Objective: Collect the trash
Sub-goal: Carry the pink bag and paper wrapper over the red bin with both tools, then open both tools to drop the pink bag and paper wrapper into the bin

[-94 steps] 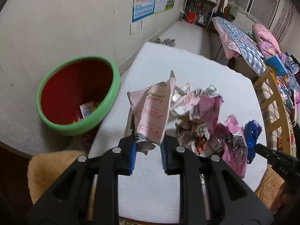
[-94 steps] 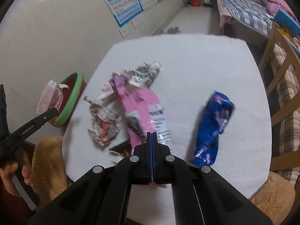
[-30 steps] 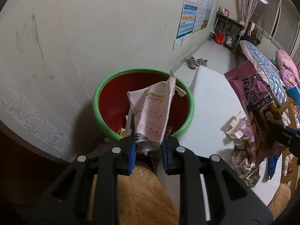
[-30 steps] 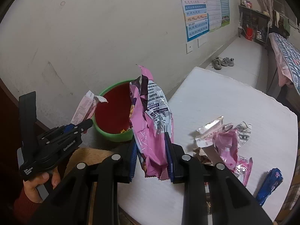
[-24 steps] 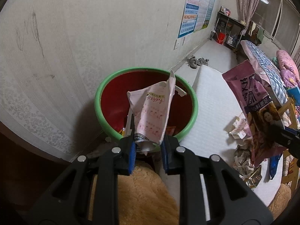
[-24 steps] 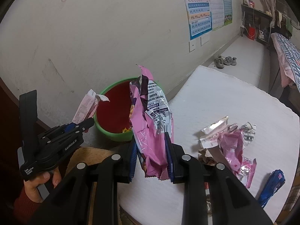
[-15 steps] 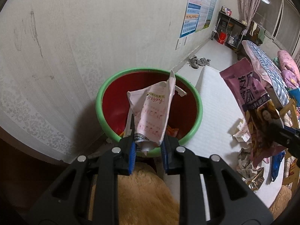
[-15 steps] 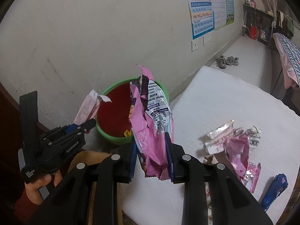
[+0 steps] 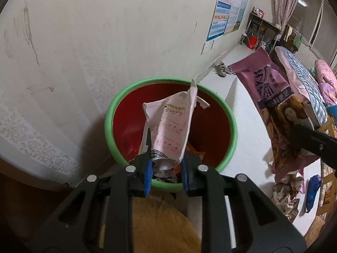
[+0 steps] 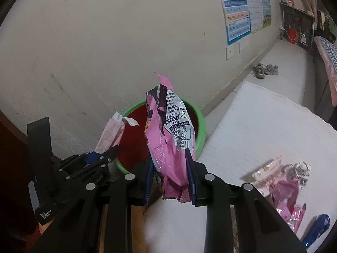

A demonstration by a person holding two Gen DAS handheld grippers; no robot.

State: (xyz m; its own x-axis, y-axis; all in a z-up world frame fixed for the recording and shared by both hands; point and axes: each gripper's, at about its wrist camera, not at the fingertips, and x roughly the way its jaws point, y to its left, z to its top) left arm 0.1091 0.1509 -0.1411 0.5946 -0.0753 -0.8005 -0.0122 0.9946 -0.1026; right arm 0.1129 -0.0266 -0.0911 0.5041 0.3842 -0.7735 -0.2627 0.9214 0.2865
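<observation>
Gripping a pale pink wrapper (image 9: 170,130) upright by its base, the left gripper (image 9: 165,171) hovers above the green-rimmed bin (image 9: 230,126) (ready to drop); the right gripper (image 10: 169,178) pinches a bright pink bag (image 10: 168,135) beside it.

White-covered table (image 10: 263,126); near right, crumpled pink and silver wrappers (image 10: 282,181) heaped together, blue wrapper (image 10: 318,227) just beside them at the edge.
</observation>
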